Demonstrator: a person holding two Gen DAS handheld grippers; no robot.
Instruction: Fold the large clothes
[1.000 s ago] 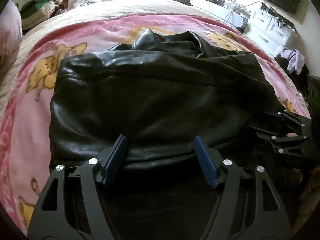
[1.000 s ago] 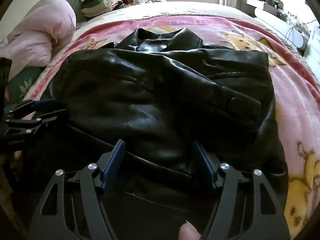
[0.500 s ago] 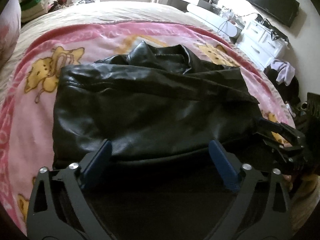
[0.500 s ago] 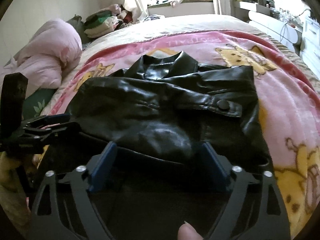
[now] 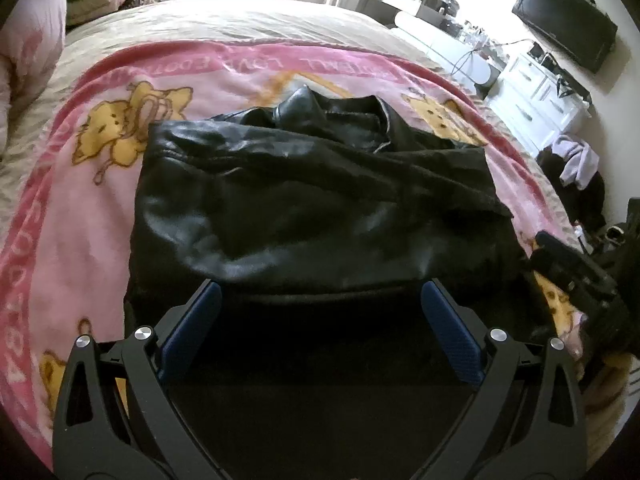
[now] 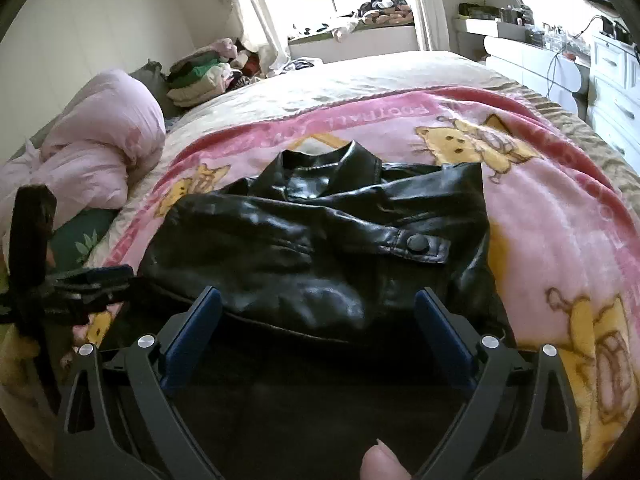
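A black leather jacket (image 5: 312, 208) lies folded on the pink cartoon blanket (image 5: 80, 216), collar at the far end; in the right wrist view (image 6: 320, 256) a snap-button cuff lies across it. My left gripper (image 5: 320, 292) is open and empty, its blue pads just short of the jacket's near edge. My right gripper (image 6: 318, 296) is open and empty at the near edge too. Each gripper shows in the other's view: the right one (image 5: 576, 276) at the jacket's right side, the left one (image 6: 92, 280) at its left side.
A pink duvet (image 6: 92, 160) and a stack of folded clothes (image 6: 200, 76) lie at the bed's far left. White drawers (image 5: 536, 100) and a wall TV (image 5: 568, 36) stand to the right of the bed. Clothes (image 5: 576, 160) are heaped beside the drawers.
Both grippers have opened wider and pulled back and up from the jacket's near edge. The jacket lies released on the blanket.
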